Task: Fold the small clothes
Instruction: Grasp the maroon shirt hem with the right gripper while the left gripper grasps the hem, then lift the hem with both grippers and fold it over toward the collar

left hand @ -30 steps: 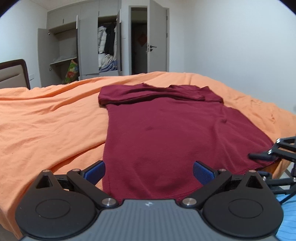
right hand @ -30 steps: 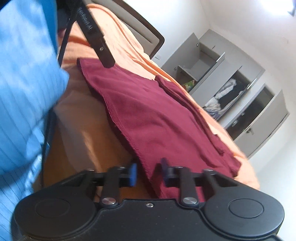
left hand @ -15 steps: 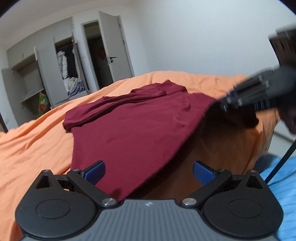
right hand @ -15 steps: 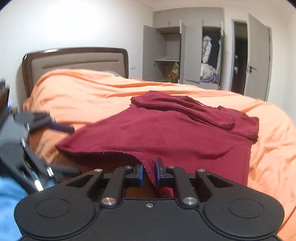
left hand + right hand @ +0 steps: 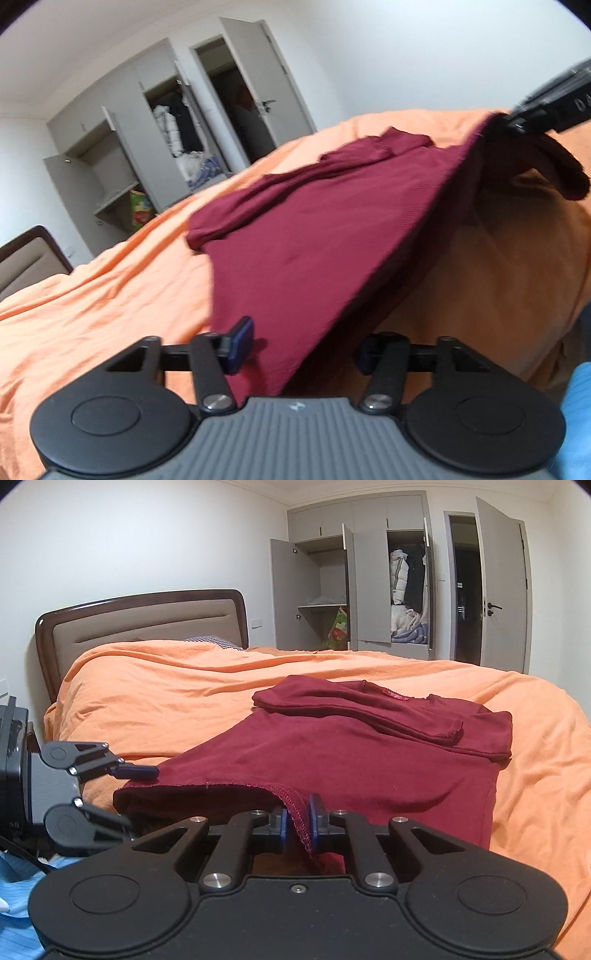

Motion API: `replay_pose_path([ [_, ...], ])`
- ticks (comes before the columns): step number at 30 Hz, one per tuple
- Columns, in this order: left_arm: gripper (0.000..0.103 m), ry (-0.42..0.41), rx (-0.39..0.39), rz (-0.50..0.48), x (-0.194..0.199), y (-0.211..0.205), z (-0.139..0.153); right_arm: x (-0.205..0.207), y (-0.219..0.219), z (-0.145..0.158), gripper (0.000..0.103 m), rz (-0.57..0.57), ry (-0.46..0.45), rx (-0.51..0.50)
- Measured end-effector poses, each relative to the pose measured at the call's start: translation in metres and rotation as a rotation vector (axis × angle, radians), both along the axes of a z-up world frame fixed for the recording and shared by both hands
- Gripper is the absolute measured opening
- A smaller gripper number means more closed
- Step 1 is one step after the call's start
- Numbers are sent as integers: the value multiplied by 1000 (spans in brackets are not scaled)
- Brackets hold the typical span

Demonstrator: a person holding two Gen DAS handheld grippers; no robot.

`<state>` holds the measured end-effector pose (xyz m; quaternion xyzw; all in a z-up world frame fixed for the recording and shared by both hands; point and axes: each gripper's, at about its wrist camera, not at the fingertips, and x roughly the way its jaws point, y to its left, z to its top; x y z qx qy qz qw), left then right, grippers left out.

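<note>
— My right claw (image 5: 298,818) is pinched tight on the stitched hem of the maroon shirt (image 5: 332,753); the blue pads have only the fabric's thickness between them. Do you see the same?

— I do. From my left wrist camera the left claw (image 5: 301,345) stands with a wide gap, its blue pads either side of the shirt's near corner, gripping nothing. The cloth passes between the fingers but neither pad presses it.

— Where is the shirt lying for you?

— On the orange bedspread (image 5: 92,295), spread flat at the far end with the sleeves folded across the top. The near hem is lifted off the bed and stretched taut up to my right claw at the upper right of the left view, with shadow under the raised edge.

— In my right view I see the left claw at the left edge, fingers apart above and below the hem's corner. I cannot tell whether the upper finger touches the fabric.

— Behind the bed I have the brown headboard (image 5: 140,620), the grey wardrobe (image 5: 354,579) with doors standing ajar and clothes inside, and a room door (image 5: 502,590). Blue striped cloth (image 5: 14,890) sits low at my left.
</note>
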<state>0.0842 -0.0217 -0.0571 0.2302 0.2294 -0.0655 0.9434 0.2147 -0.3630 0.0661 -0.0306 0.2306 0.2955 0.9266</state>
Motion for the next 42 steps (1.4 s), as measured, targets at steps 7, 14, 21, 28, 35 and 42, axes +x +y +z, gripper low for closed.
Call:
replay_pose_path([
  [7, 17, -51, 41, -1, -4, 15, 6, -2, 4, 0, 12, 10, -8, -35],
  [14, 6, -81, -27, 14, 0, 19, 20, -9, 12, -16, 23, 18, -17, -140],
  [21, 5, -110, -92, 49, 13, 22, 43, -19, 24, -47, 44, 32, -36, -336],
  [28, 5, -131, -86, 53, 17, 21, 51, -33, 9, -67, 54, -71, -137, -493],
  [35, 5, -132, -50, 45, 7, 16, 46, -39, -15, -54, 11, -202, -226, -445],
  [42, 5, -175, -38, 51, 2, 16, 54, -26, -27, -23, 7, -262, -306, -341],
])
